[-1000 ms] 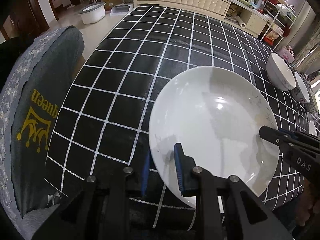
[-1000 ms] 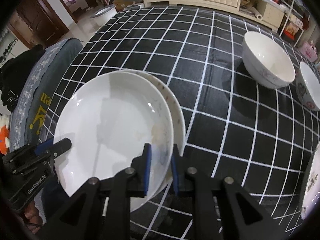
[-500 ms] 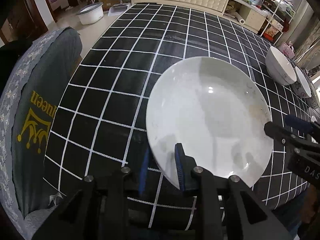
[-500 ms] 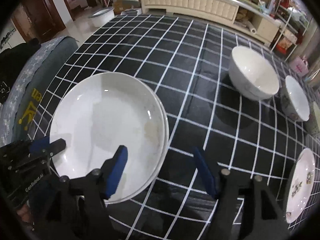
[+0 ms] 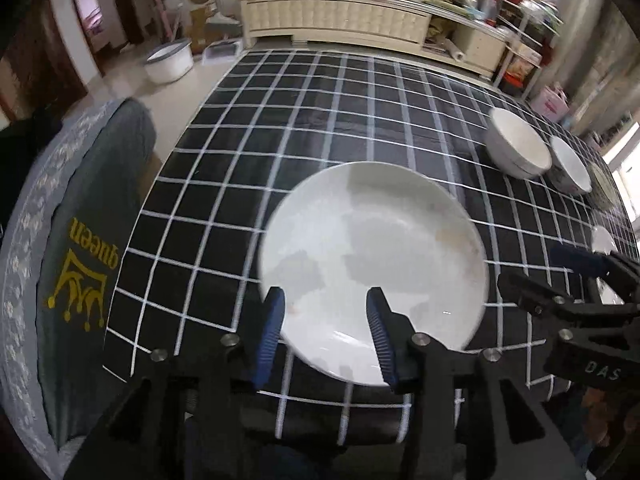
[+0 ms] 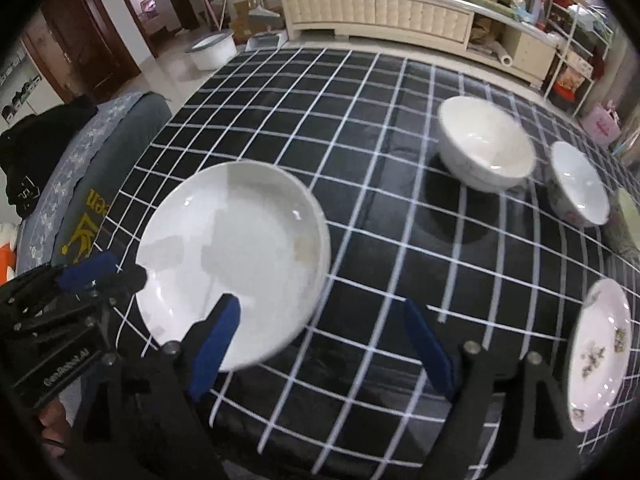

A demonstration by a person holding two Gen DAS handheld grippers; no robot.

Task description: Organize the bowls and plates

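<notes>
A large white plate lies flat on the black checked tablecloth near the table's front edge. My left gripper hovers over the plate's near rim. Its jaws are opening and the blue pads stand clear of the plate. My right gripper is wide open and still opening above the cloth at the plate's right edge, with nothing pressed between its pads. Farther right stand a big white bowl and a smaller bowl.
A floral plate lies at the front right, and another dish sits at the right edge. A chair with a grey cover stands against the table's left side. A hand holds the left gripper.
Both grippers were shut on the plate's rim. The right one let go first, then the left; both have lifted away and the plate now rests on the table.
</notes>
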